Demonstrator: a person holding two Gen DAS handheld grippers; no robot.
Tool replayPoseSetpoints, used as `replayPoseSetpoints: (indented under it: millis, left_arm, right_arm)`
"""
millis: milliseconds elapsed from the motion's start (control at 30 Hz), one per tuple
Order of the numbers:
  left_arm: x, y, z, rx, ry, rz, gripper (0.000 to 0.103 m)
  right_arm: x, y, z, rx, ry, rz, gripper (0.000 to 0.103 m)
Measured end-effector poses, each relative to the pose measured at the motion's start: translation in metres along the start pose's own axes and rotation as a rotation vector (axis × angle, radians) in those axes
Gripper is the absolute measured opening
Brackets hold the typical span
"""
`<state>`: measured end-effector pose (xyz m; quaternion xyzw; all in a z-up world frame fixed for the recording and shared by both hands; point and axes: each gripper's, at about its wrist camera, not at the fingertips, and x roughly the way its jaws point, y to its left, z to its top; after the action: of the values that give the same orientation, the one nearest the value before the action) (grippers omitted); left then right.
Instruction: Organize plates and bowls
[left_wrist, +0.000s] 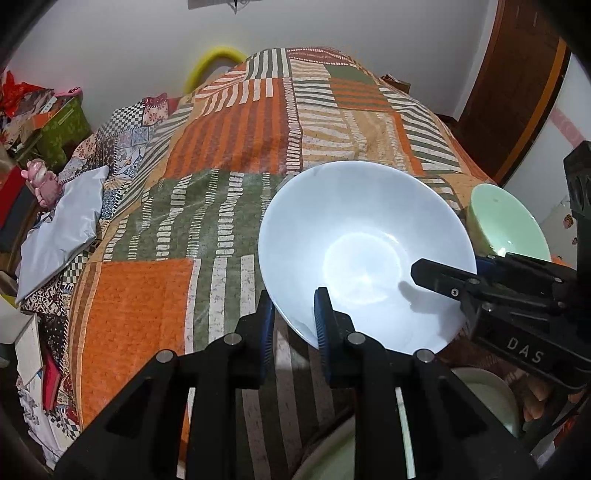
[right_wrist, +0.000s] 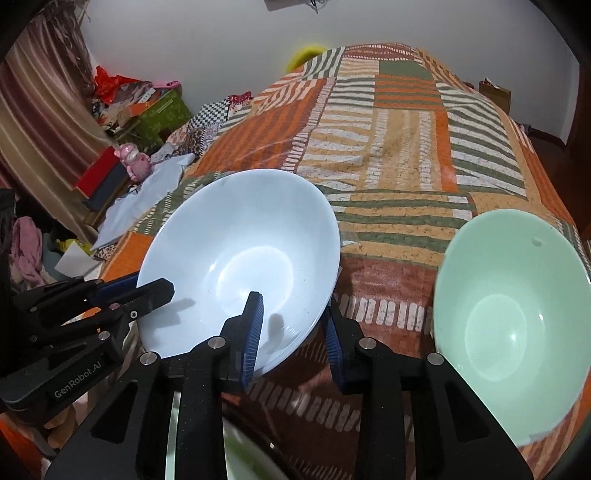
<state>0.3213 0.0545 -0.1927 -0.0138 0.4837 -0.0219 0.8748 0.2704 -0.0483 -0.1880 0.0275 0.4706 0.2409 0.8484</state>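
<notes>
A white bowl (left_wrist: 365, 251) (right_wrist: 243, 258) is held tilted above the patchwork bedspread (left_wrist: 221, 155) (right_wrist: 388, 155). My left gripper (left_wrist: 293, 317) straddles its near-left rim, one finger inside and one outside, closed on the rim. My right gripper (right_wrist: 293, 325) straddles the bowl's right rim the same way, and shows in the left wrist view (left_wrist: 443, 277). A mint green bowl (right_wrist: 506, 325) (left_wrist: 506, 221) sits on the bed to the right. Pale green dishes (left_wrist: 487, 398) lie below the grippers, partly hidden.
A grey pillow (left_wrist: 62, 229) and a pink figurine (left_wrist: 44, 181) lie at the bed's left edge. Boxes and clutter (right_wrist: 147, 107) stand by the wall on the left. A wooden wardrobe (left_wrist: 517, 92) is on the right.
</notes>
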Motion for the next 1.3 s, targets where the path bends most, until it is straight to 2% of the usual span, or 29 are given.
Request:
replayPoseSetpoints:
  millis: [733,1300]
  left_arm:
    - [-0.111,-0.019,-0.039,-0.014,-0.145,-0.026,0.021]
    - [-0.166,0.008,-0.086,-0.07,-0.202,0.001,0.021]
  right_arm:
    - [-0.083,0.033,-0.027,-0.044,-0.13,0.011,0.029]
    - [-0.099,0.081,-0.048,-0.113,-0.152,0.052,0.029]
